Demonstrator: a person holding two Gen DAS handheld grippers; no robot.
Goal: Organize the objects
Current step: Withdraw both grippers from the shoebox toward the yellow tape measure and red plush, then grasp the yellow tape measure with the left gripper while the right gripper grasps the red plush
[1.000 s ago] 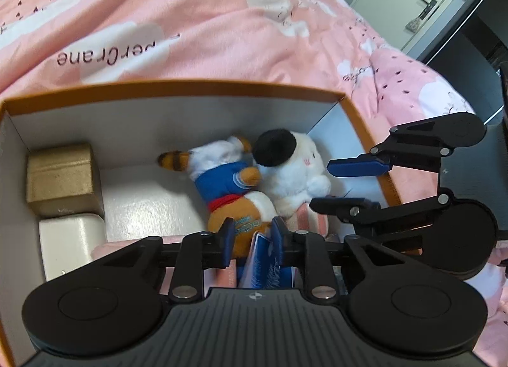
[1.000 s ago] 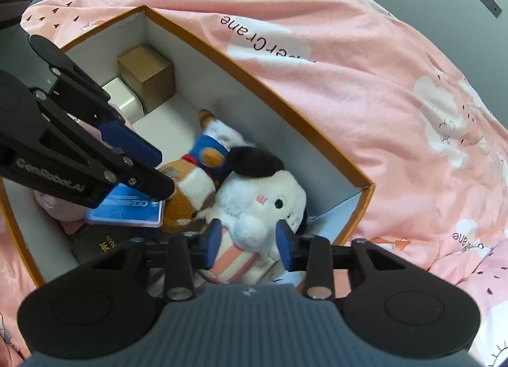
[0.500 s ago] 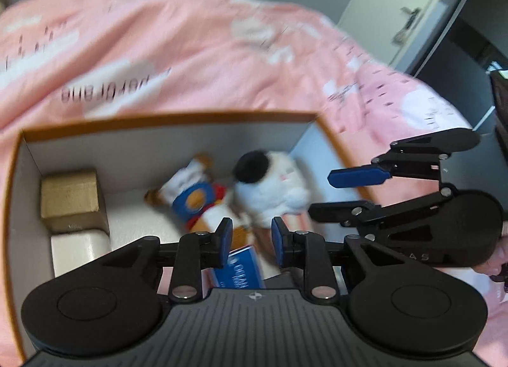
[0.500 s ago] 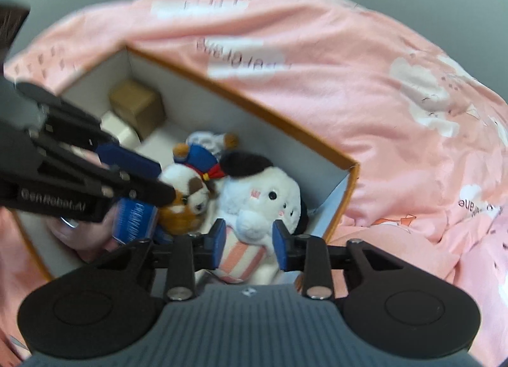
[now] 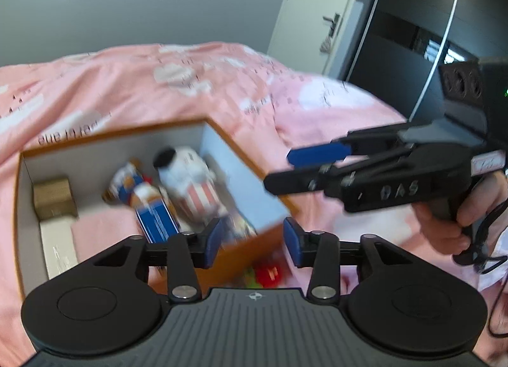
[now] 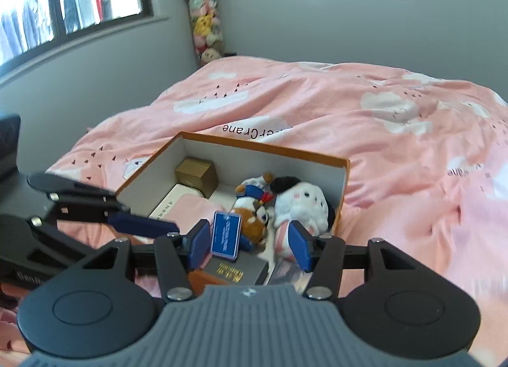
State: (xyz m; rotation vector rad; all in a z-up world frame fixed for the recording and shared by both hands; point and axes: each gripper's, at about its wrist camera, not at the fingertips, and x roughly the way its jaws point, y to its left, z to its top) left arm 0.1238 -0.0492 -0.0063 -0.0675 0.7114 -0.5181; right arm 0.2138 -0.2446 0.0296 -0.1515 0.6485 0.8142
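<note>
Toys, a card and small boxes already sit in the orange box (image 6: 344, 173) on the bed, so both the left gripper (image 5: 252, 241) and right gripper (image 6: 249, 245), jaws opening and empty, should clear its rim before seeking whatever remains.

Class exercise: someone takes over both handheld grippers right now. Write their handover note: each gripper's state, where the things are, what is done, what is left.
Left gripper: jaws opening, nothing between them.
Right gripper: jaws opening, nothing held.
Both hang above the near end of the orange box on the pink duvet.
Done: in the box lie the white plush, the sailor plush, a blue card, a gold box, a white box and a dark book.
Left: a red and green item lies outside the box; it is too blurred to identify.
</note>
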